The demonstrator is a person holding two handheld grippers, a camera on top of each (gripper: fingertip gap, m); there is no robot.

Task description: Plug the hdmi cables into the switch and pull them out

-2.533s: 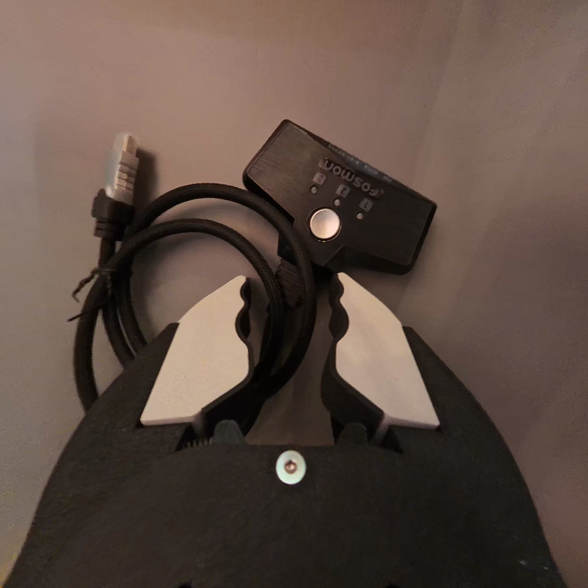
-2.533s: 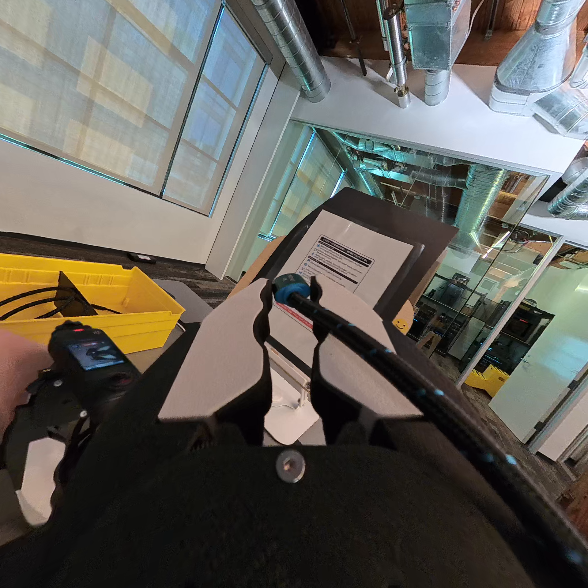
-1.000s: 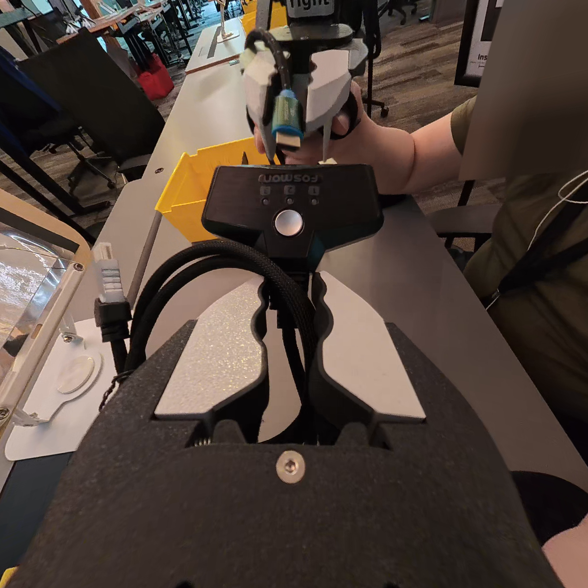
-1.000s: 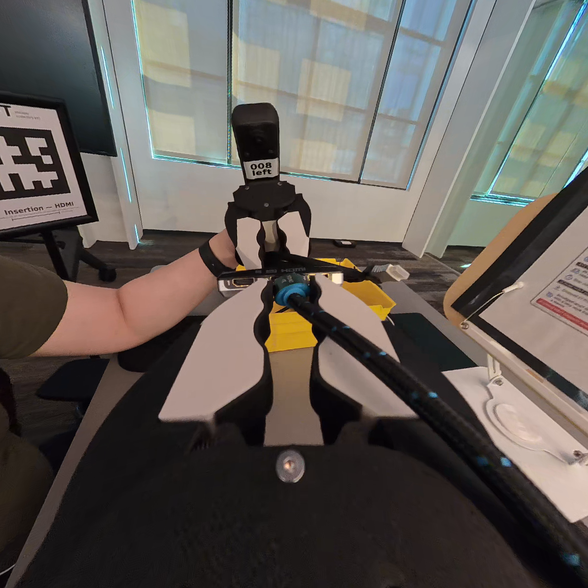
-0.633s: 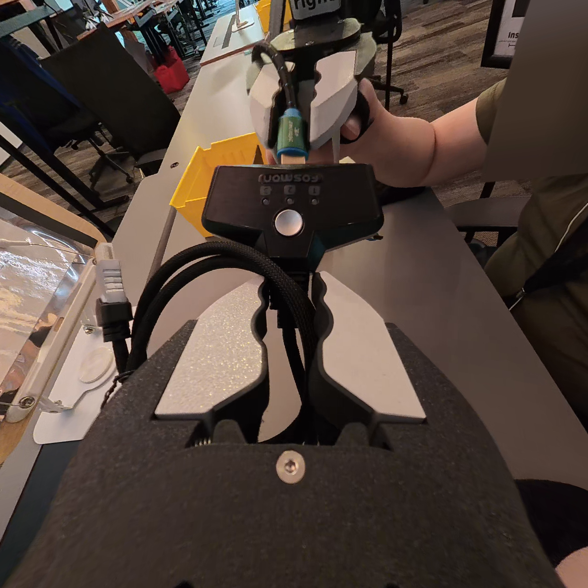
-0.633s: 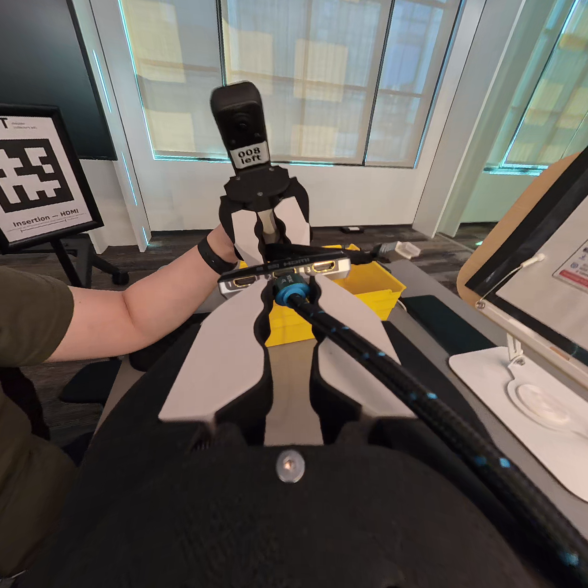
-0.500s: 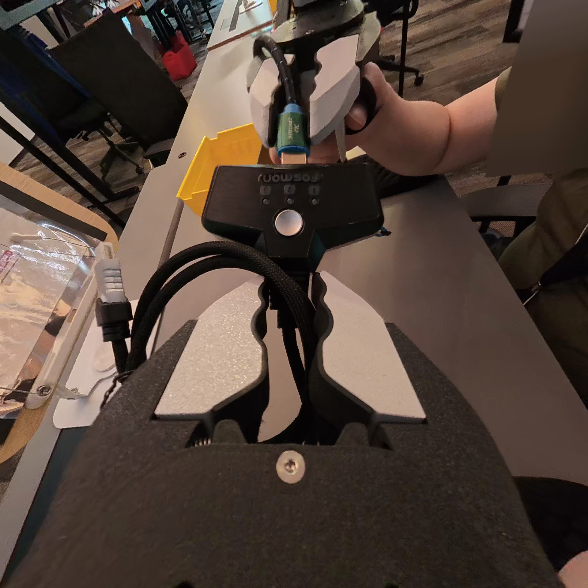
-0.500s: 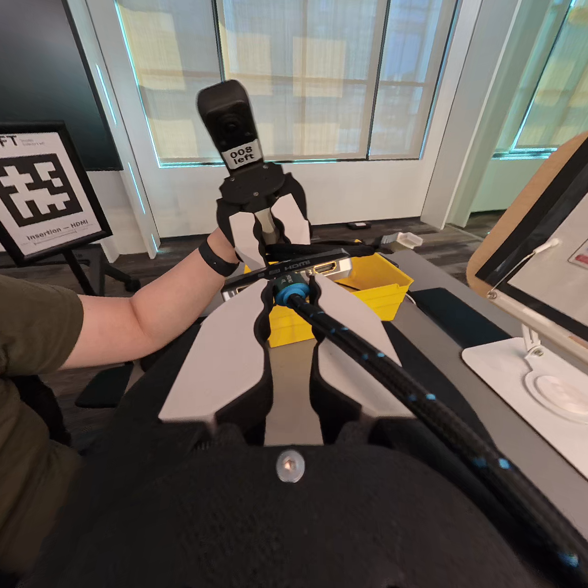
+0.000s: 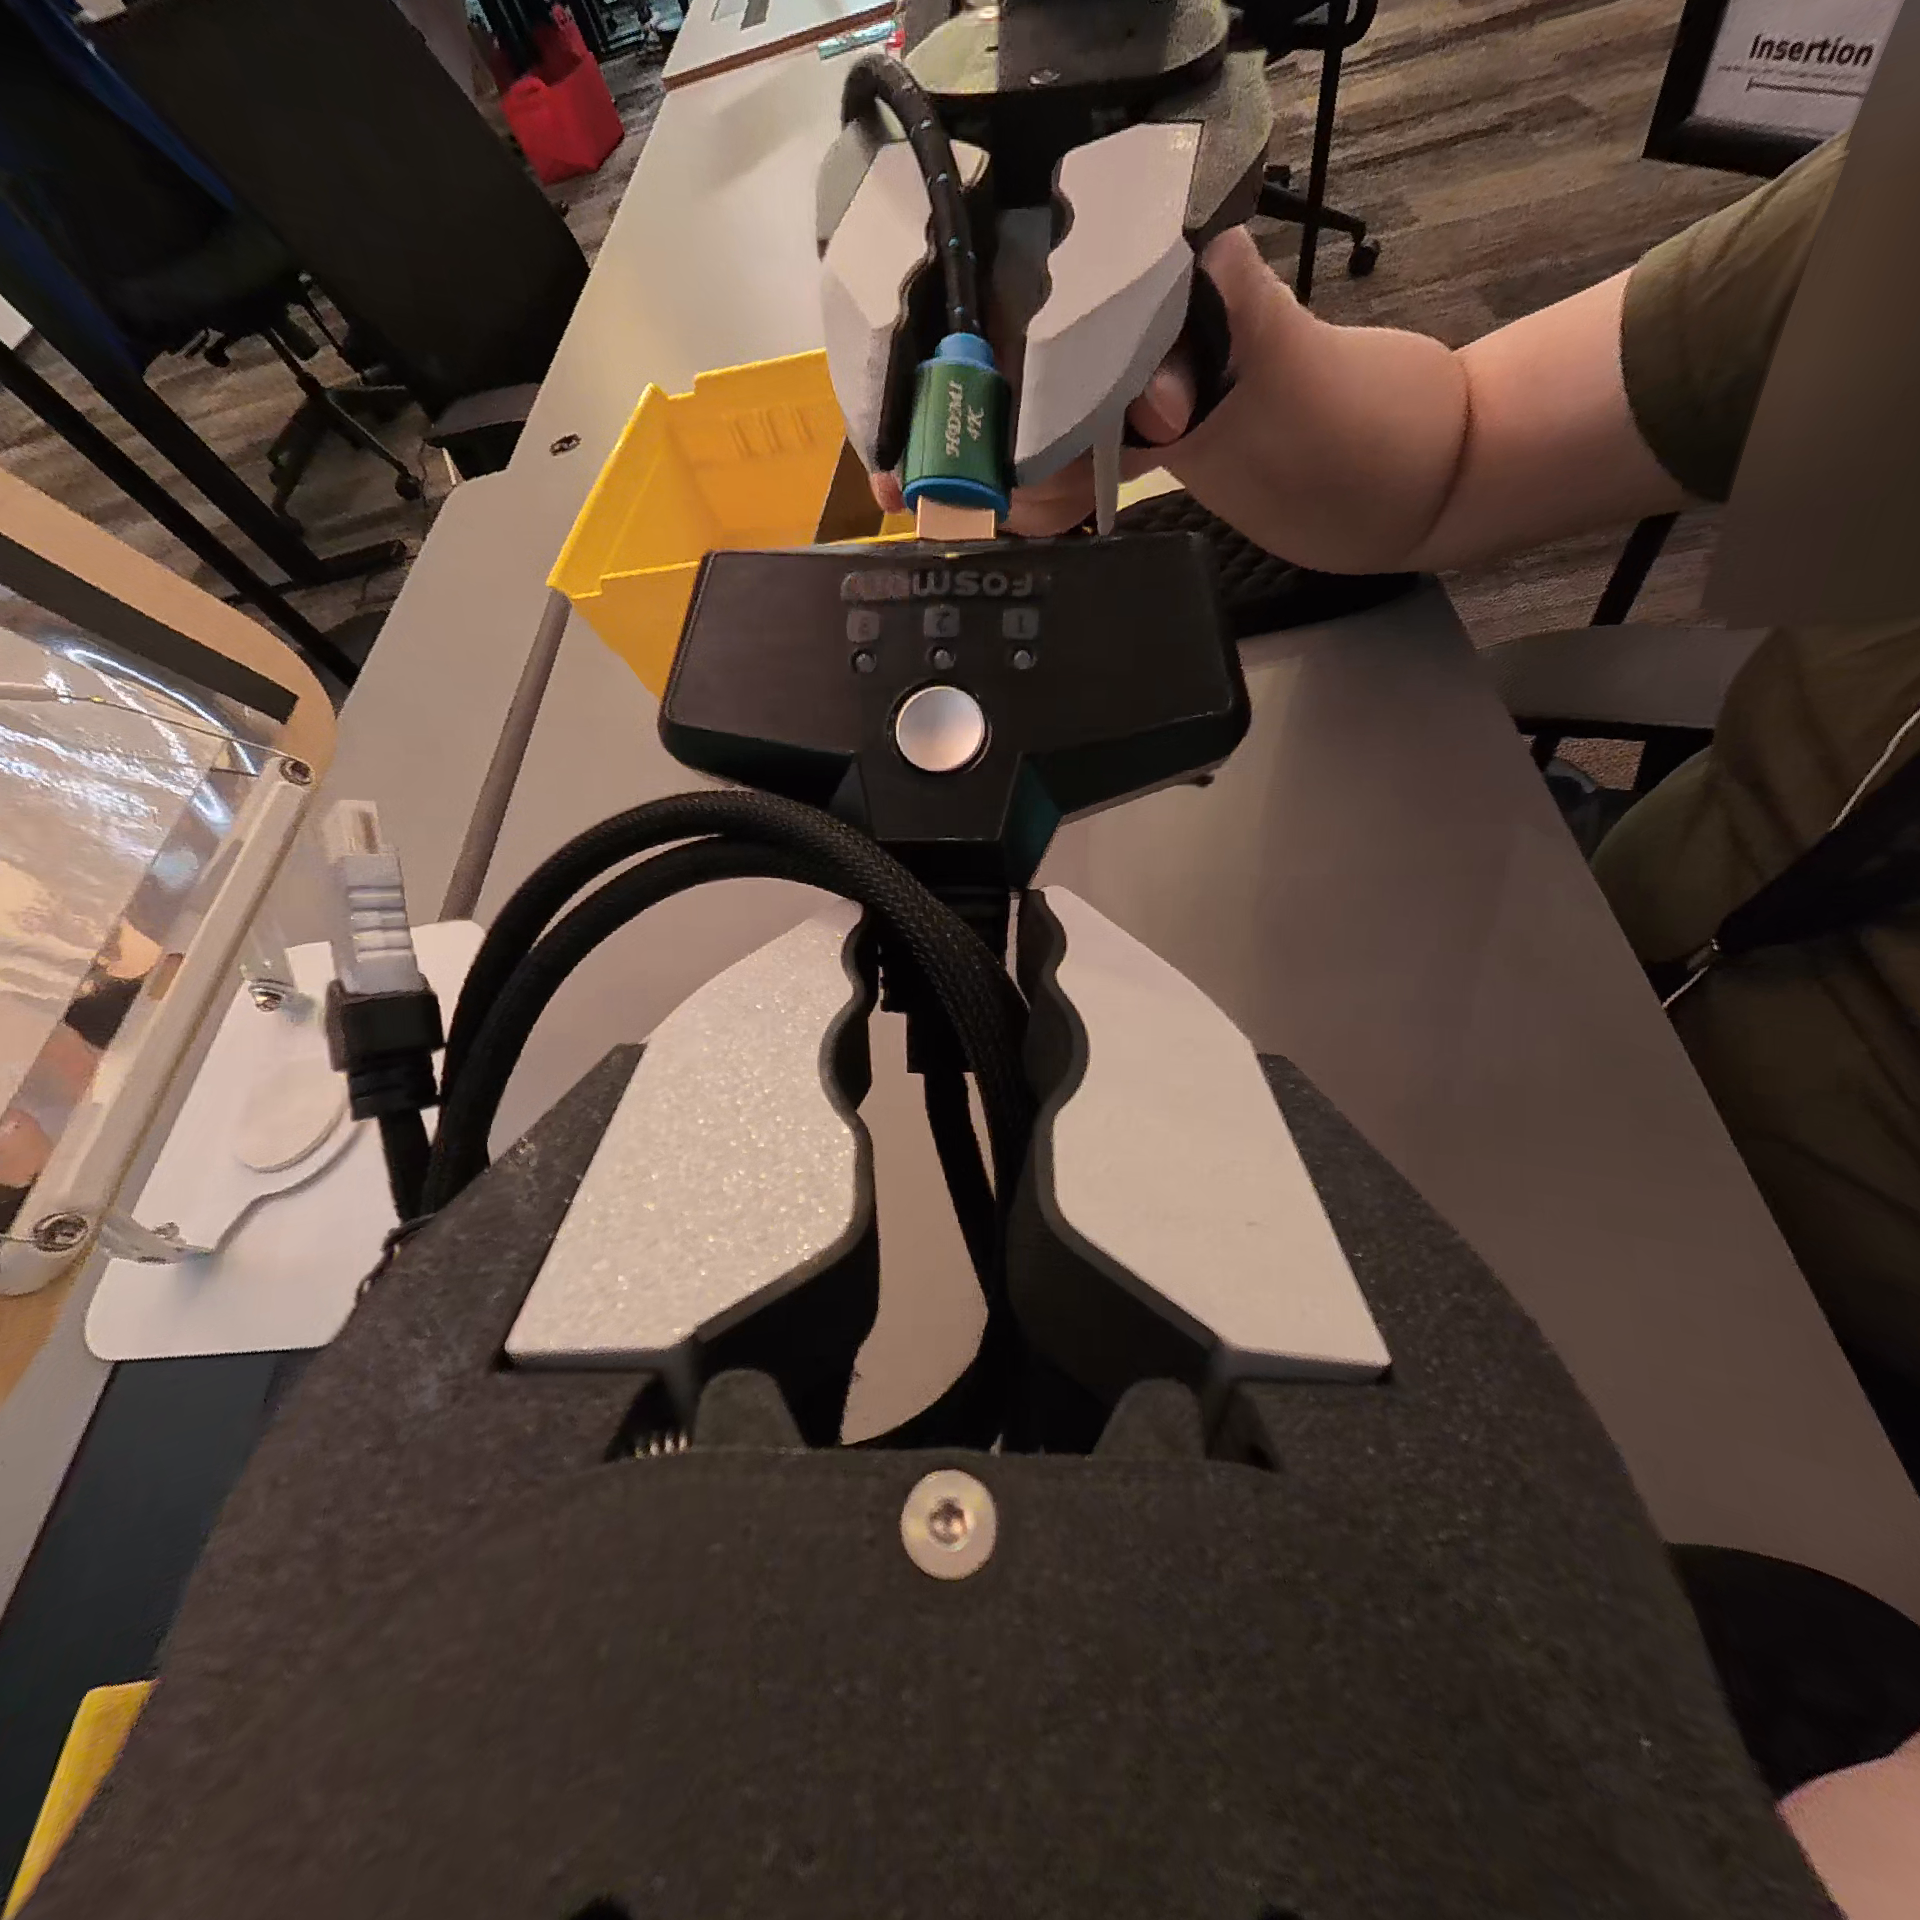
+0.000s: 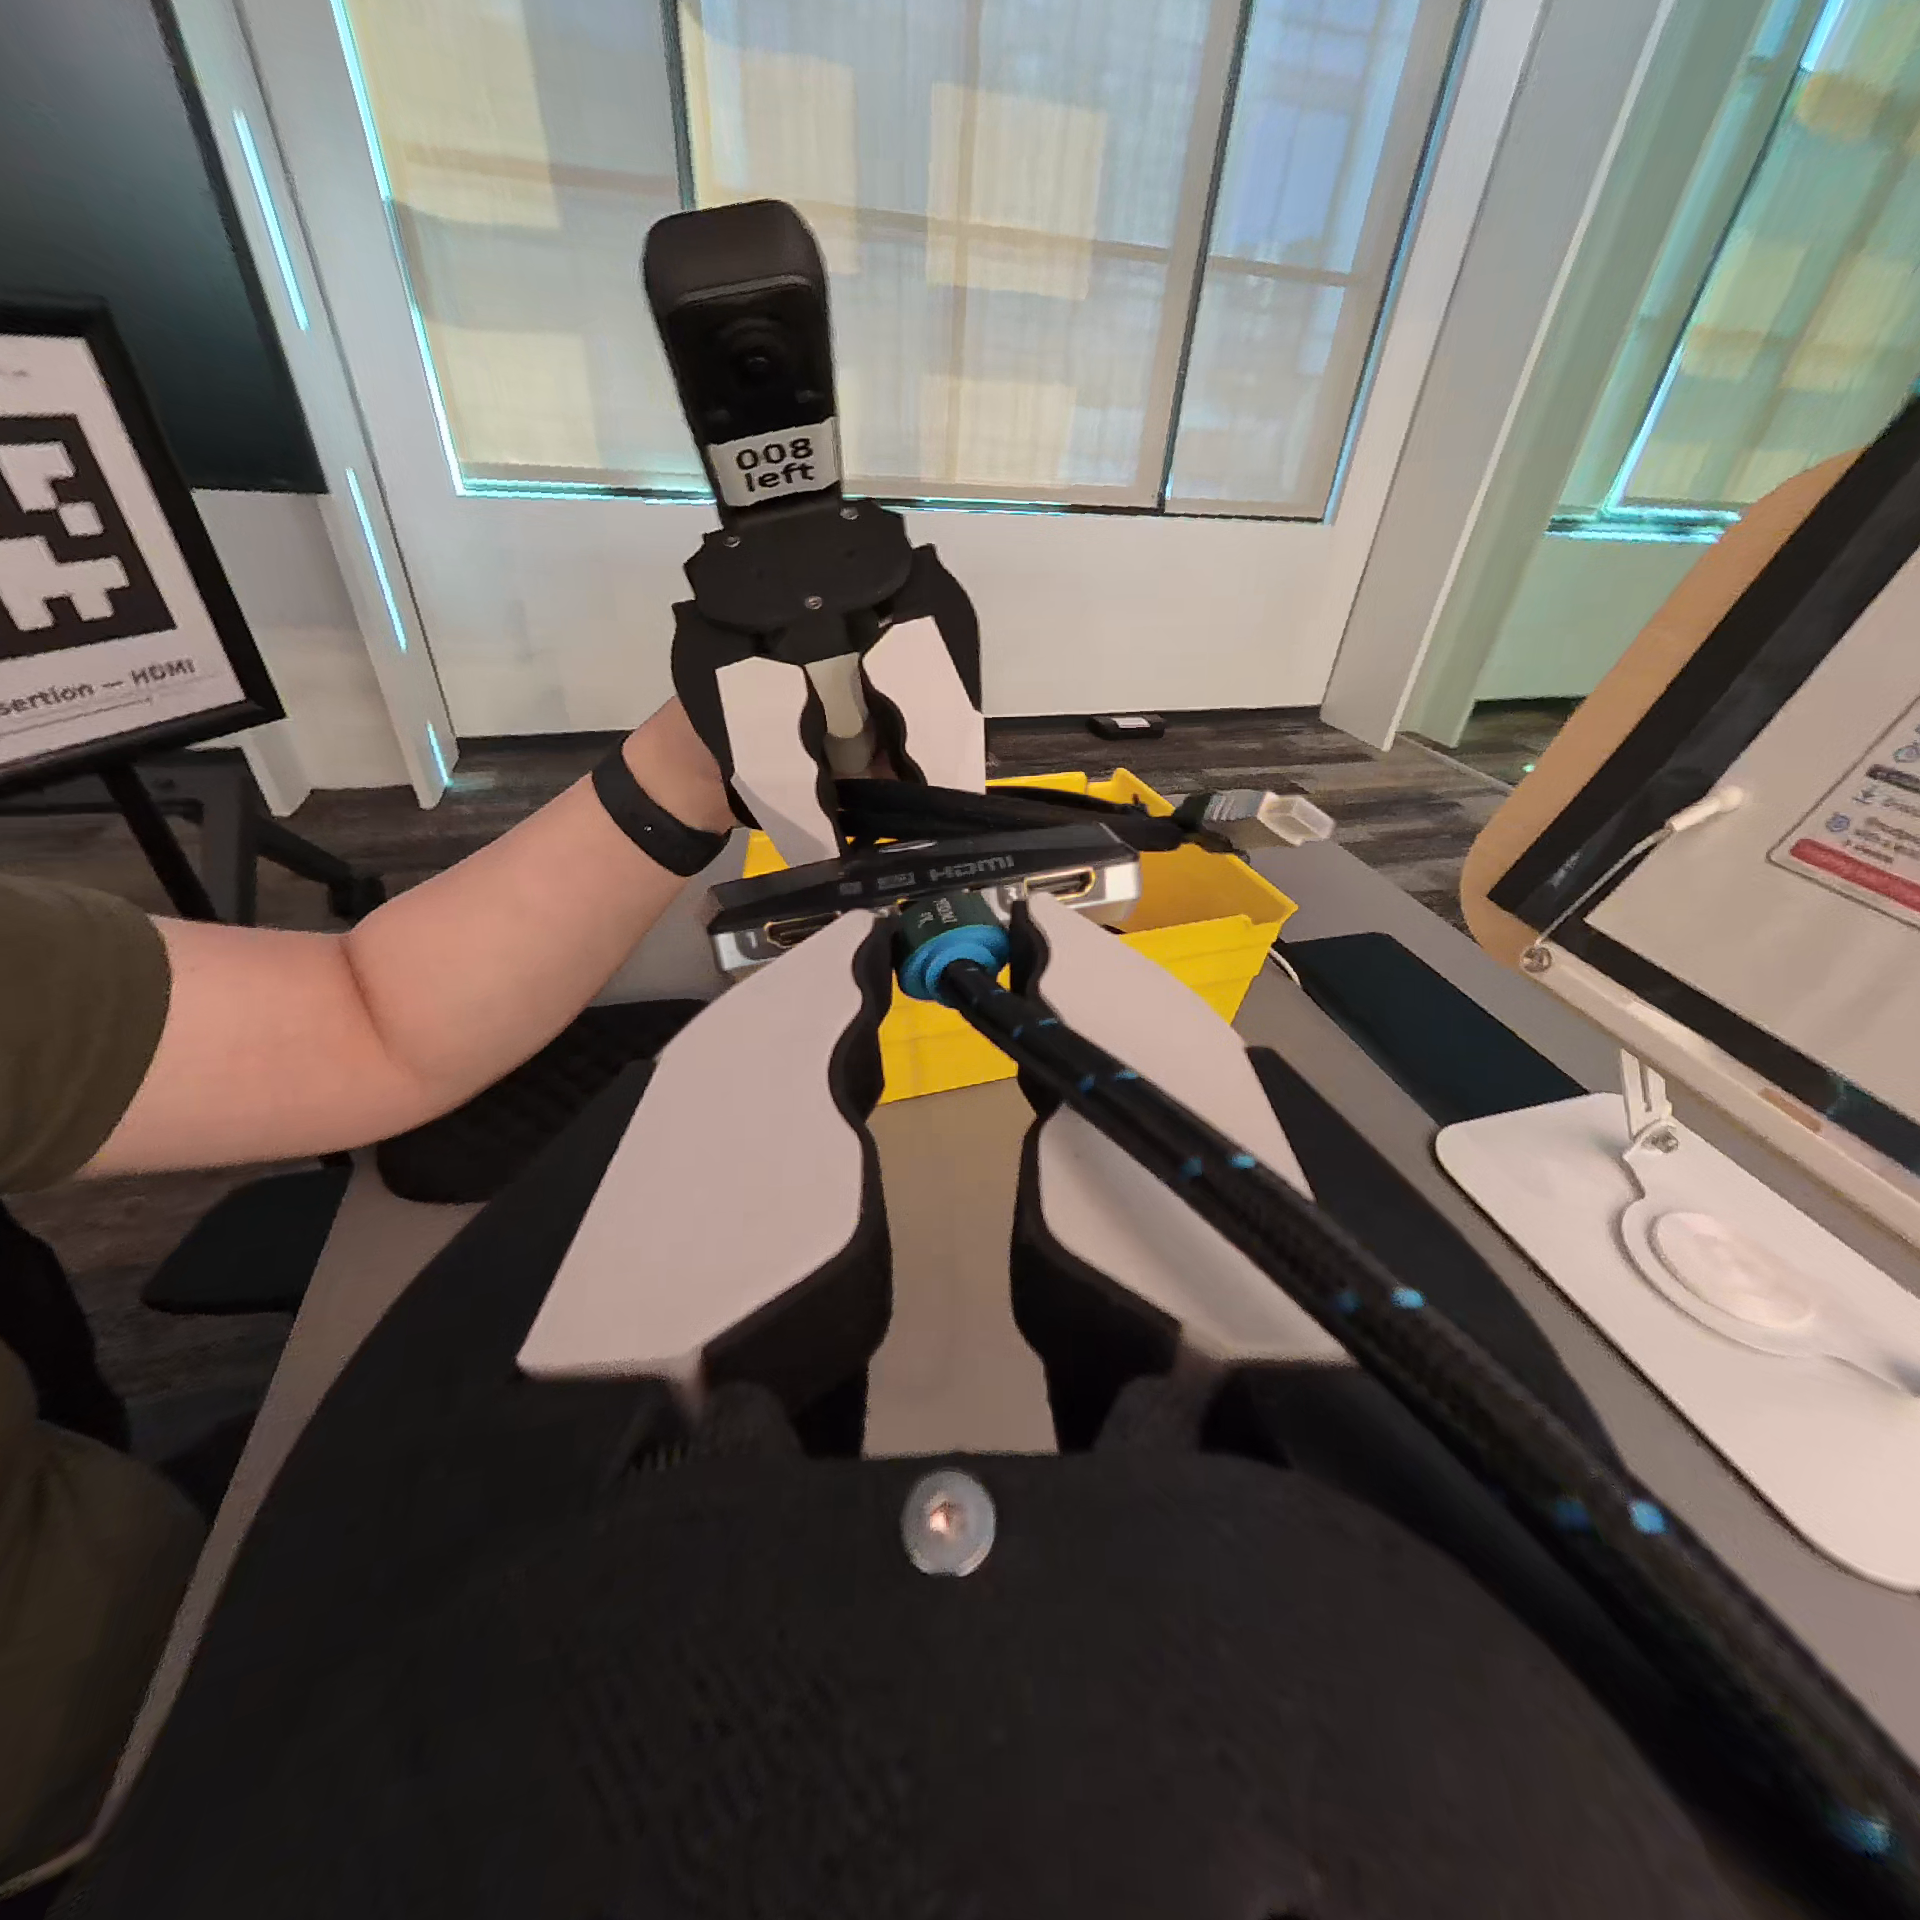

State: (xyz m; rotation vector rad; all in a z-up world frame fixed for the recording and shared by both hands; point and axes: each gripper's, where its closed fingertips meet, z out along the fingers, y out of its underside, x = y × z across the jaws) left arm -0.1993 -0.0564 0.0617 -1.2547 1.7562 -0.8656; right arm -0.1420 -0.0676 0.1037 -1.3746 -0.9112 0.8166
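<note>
The black HDMI switch is held off the table by my left gripper, which is shut on its neck where the black braided cable leaves it. My right gripper is shut on a green and blue HDMI plug. The plug's metal tip meets the switch's port edge at the middle port. How deep it sits is hidden. In the left wrist view the right gripper stands just behind the switch. In the right wrist view the left gripper is behind it.
A yellow bin sits on the grey table behind the switch. The switch cable's own grey plug hangs free at the left. A framed screen on a white stand is beside it. A sign on a stand and the person's arms are near. The grippers' ends are close to 8 cm from one another.
The right gripper has brought the plug down and forward to the switch's port edge; a second ago it was above and clear of it. Both grippers stayed shut.
</note>
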